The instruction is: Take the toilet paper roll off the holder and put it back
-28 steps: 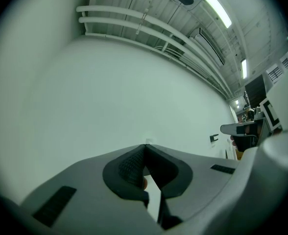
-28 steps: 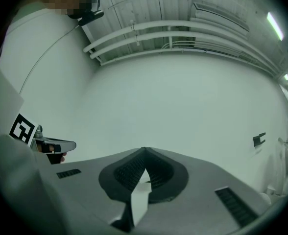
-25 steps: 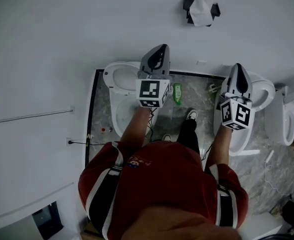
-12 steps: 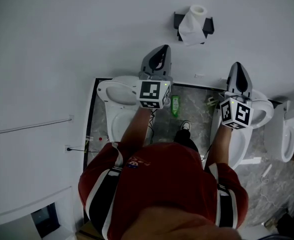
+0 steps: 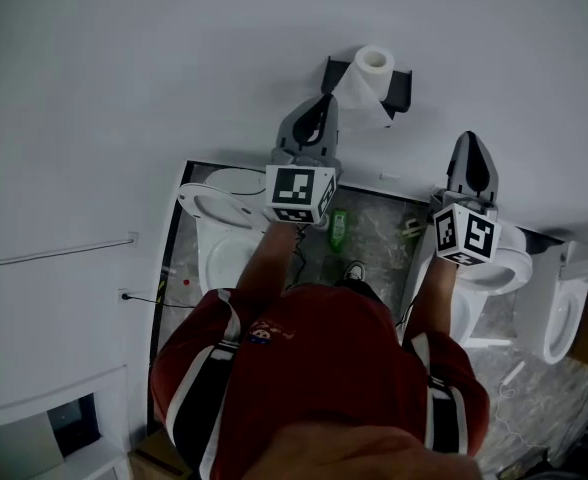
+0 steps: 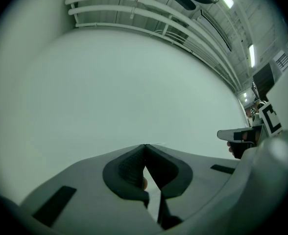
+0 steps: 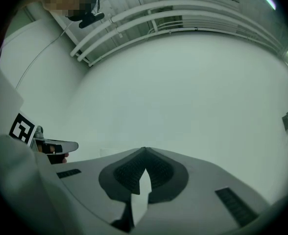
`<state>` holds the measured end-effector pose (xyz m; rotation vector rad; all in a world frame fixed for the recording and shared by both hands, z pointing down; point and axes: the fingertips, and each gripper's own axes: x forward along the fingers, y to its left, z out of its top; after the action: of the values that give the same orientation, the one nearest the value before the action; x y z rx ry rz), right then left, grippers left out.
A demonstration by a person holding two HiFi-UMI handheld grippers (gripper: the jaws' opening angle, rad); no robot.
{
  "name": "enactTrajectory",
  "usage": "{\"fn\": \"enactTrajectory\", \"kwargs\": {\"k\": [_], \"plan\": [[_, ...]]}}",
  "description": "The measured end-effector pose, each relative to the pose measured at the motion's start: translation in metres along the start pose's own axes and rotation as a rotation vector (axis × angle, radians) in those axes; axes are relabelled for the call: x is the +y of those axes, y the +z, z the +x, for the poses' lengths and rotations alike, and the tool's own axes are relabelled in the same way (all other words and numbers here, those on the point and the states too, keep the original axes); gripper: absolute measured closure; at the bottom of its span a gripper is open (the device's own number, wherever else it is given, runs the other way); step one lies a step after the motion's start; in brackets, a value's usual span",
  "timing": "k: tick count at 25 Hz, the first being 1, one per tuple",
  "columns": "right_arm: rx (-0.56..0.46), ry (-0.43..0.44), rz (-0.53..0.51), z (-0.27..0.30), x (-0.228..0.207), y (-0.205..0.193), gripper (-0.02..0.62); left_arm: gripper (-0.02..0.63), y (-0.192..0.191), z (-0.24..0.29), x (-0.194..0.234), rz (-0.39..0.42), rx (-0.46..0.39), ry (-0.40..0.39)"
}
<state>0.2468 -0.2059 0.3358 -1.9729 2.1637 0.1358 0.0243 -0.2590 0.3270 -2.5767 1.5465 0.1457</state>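
A white toilet paper roll [image 5: 367, 80] with a loose hanging sheet sits on a black holder [image 5: 402, 87] fixed to the white wall, seen in the head view. My left gripper [image 5: 324, 101] is shut and empty, its tip just left of and below the roll, close to the hanging sheet. My right gripper [image 5: 471, 140] is shut and empty, lower and to the right of the holder. Both gripper views face bare white wall; in each the jaw tips [image 6: 145, 146] [image 7: 144, 150] meet with nothing between them. The roll is hidden in both gripper views.
White toilets stand on the marble floor below: one under my left gripper [image 5: 214, 218], one under my right [image 5: 494, 268], another at far right [image 5: 564, 298]. A green bottle [image 5: 339, 228] lies on the floor. A rail [image 5: 54, 251] runs along the left wall.
Both grippers have moved up toward the wall holder, which has come lower in the head view. The left tip now sits beside the roll. Both jaws stayed shut.
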Motion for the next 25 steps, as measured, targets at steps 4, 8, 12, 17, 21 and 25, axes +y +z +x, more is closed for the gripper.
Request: {"fn": "enactTrajectory", "kwargs": {"k": [4, 8, 12, 17, 21, 25], "plan": [[0.003, 0.024, 0.008, 0.026, -0.01, -0.008, 0.589, 0.588, -0.006, 0.022, 0.005, -0.006, 0.003, 0.032], [0.013, 0.027, 0.008, 0.045, -0.008, -0.017, 0.589, 0.588, -0.011, 0.036, 0.015, -0.001, 0.006, 0.028], [0.016, 0.013, 0.0, 0.057, -0.003, -0.02, 0.588, 0.588, -0.015, 0.046, 0.021, -0.015, -0.006, -0.011], [0.018, 0.004, -0.015, 0.066, 0.008, -0.022, 0.589, 0.588, -0.021, 0.052, 0.028, -0.028, 0.004, -0.042], [0.019, -0.008, -0.021, 0.069, 0.009, -0.022, 0.588, 0.588, -0.023, 0.056, 0.027, -0.034, 0.011, -0.073], [0.018, -0.018, -0.028, 0.07, 0.009, -0.021, 0.589, 0.583, -0.021, 0.059, 0.024, -0.058, 0.017, -0.121]]}}
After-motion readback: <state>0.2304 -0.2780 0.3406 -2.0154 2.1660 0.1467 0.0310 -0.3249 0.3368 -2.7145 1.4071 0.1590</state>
